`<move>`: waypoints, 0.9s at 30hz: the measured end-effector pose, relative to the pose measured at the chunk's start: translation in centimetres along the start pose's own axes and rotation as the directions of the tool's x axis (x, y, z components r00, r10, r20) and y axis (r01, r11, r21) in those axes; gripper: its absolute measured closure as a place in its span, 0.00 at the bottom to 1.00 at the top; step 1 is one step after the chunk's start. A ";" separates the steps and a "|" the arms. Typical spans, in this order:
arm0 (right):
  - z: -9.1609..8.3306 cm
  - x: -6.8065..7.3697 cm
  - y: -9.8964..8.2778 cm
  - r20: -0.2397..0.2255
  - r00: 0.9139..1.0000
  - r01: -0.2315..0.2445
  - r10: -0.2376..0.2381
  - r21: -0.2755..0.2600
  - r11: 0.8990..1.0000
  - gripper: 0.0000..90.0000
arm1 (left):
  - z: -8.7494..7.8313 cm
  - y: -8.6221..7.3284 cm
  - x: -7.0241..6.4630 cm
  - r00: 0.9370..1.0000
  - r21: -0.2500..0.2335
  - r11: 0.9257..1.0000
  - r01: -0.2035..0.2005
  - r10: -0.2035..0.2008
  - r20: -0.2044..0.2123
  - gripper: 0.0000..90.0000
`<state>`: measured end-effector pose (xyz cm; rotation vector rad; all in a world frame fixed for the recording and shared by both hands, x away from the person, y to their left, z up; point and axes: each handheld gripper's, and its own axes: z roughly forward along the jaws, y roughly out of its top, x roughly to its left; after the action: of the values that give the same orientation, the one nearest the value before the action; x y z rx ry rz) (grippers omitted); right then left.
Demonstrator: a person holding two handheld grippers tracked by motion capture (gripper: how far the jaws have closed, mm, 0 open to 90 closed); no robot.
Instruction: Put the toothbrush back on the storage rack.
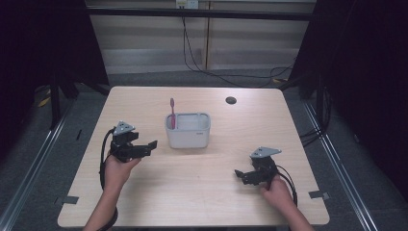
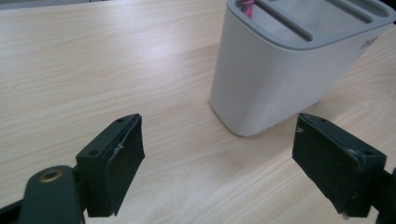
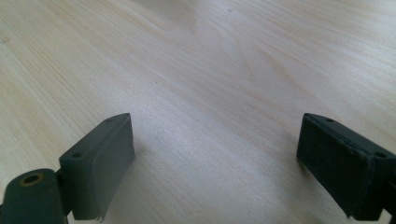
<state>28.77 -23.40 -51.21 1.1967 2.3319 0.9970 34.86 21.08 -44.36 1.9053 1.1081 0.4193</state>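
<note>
The bench [image 1: 202, 192] is a rounded-corner slab of pale wood-grain laminate, its streaks running lengthwise and its surface smooth with a soft sheen; a small dark round hole [image 1: 231, 100] sits near its far edge.

Near the middle stands a white holder [image 1: 188, 131], a rounded-rectangular tub of matte plastic with faintly ribbed walls and a grey slotted top (the ribs show best in the left gripper view, where the holder [image 2: 271, 74] fills the upper right). It stands upright on the bench, just ahead and to the right of the left tongs.

The left tongs [image 1: 146, 147] are black, angular and hard-looking, topped by a grey three-cornered plate, and held in the person's left hand [image 1: 118, 171] to the left of the holder, near it but apart. Their jaws stand wide apart, each faced with a flat dark pad [image 2: 123, 163] that is scuffed at the edges. The right tongs [image 1: 240, 175], of the same build, lie low over bare wood near the front right, gripped by the right hand [image 1: 276, 190], well apart from the holder. Their jaws also gape with nothing between them, pads [image 3: 109, 163] flat and matte.

A slim pink toothbrush [image 1: 172, 113] stands upright in the holder's left end, its head up; the bristles are too small to make out, though the handle looks like glossy plastic.
</note>
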 end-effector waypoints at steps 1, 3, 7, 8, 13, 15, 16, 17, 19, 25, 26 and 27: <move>0.0 0.0 0.0 0.000 1.000 0.001 -0.001 -0.001 1.000 0.11 | 0.0 -0.1 0.1 1.000 0.002 1.000 0.004 -0.004 -0.003 0.18; 0.0 0.0 0.0 0.001 1.000 0.001 -0.001 -0.001 1.000 0.11 | 0.1 -0.4 0.4 1.000 0.003 1.000 0.013 -0.013 -0.007 0.18; 0.0 0.0 0.0 0.000 1.000 0.002 -0.002 -0.001 1.000 0.11 | 0.1 -0.9 0.8 1.000 0.014 1.000 0.023 -0.023 -0.009 0.18; 0.0 0.0 0.0 0.000 1.000 0.001 -0.001 -0.001 1.000 0.11 | 0.1 -1.1 0.9 1.000 0.013 1.000 0.027 -0.026 -0.010 0.19; 0.0 0.0 0.0 0.000 1.000 0.000 0.000 0.000 1.000 0.11 | 0.2 -1.6 1.4 0.999 0.022 0.999 0.035 -0.035 -0.022 0.19; 0.0 0.0 0.0 0.000 1.000 0.000 0.000 0.000 1.000 0.11 | 0.2 -1.8 1.8 0.999 0.025 0.999 0.035 -0.034 -0.025 0.19; 0.0 0.0 0.0 0.000 1.000 0.000 0.000 0.000 1.000 0.11 | 0.2 -1.9 1.8 0.999 0.023 0.999 0.045 -0.044 -0.027 0.19; 0.0 0.0 0.0 0.000 1.000 0.001 -0.001 -0.001 1.000 0.11 | 0.1 -2.0 1.9 0.999 0.026 0.999 0.042 -0.041 -0.026 0.19; 0.0 0.0 0.0 0.001 1.000 0.000 0.000 -0.001 1.000 0.11 | 0.1 -2.2 2.1 0.998 0.027 0.999 0.046 -0.046 -0.031 0.19; 0.0 0.0 0.0 0.001 1.000 0.001 -0.001 -0.001 1.000 0.11 | 0.1 -2.7 2.5 0.998 0.040 0.998 0.045 -0.044 -0.036 0.19; 0.0 0.0 0.0 0.001 1.000 0.001 -0.001 -0.001 1.000 0.11 | 0.2 -2.8 2.6 0.998 0.039 0.998 0.047 -0.046 -0.040 0.19; 0.0 0.0 0.0 0.001 1.000 0.001 -0.001 -0.001 1.000 0.11 | 0.2 -2.9 2.7 0.998 0.043 0.998 0.048 -0.046 -0.040 0.19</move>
<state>28.78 -23.40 -51.22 1.1951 2.3302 0.9970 34.91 23.89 -47.15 1.9128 1.1946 0.4101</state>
